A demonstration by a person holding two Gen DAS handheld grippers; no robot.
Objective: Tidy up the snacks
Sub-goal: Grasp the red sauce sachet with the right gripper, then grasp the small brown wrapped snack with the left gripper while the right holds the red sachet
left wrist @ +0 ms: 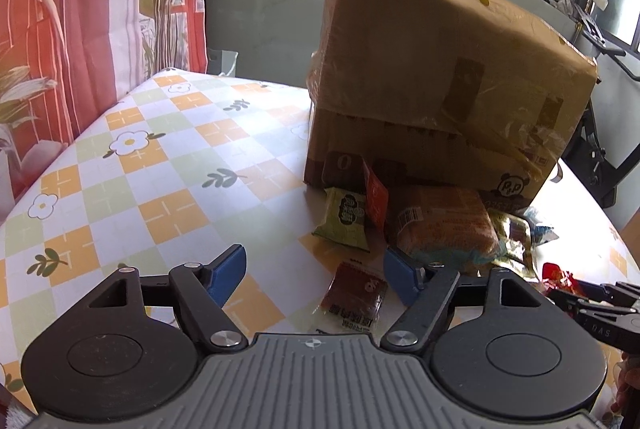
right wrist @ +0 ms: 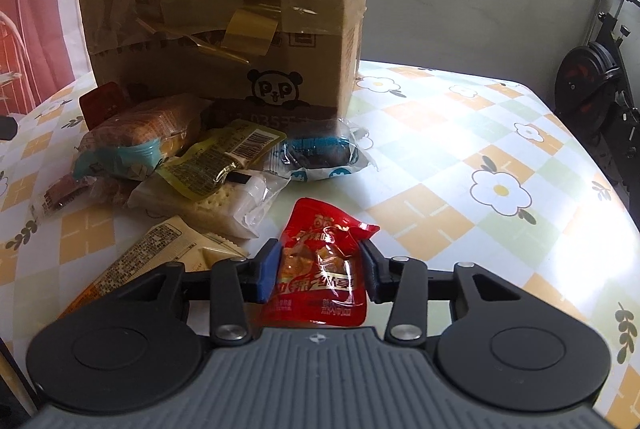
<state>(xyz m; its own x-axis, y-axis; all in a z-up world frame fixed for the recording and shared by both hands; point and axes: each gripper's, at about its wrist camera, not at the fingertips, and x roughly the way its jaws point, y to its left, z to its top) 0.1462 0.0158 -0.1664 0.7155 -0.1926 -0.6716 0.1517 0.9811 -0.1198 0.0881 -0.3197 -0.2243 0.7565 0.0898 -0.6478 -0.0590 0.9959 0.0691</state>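
While pinching a red snack pouch (right wrist: pixel 320 265) between its blue fingers (right wrist: pixel 267 269), right gripper (right wrist: pixel 320 263) low over the checked tabletop (right wrist: pixel 460 165); just ahead, a heap of wrapped snacks (right wrist: pixel 192 157) against a taped cardboard box (right wrist: pixel 224 13). Left gripper (left wrist: pixel 314 269) spread wide, holding nothing; between its fingers, flat on the tabletop, a small brown packet (left wrist: pixel 354 299); beyond, a green packet (left wrist: pixel 344 219).

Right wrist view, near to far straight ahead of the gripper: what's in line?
Right gripper pinching the red snack pouch → blue-wrapped dark snack → cardboard box.
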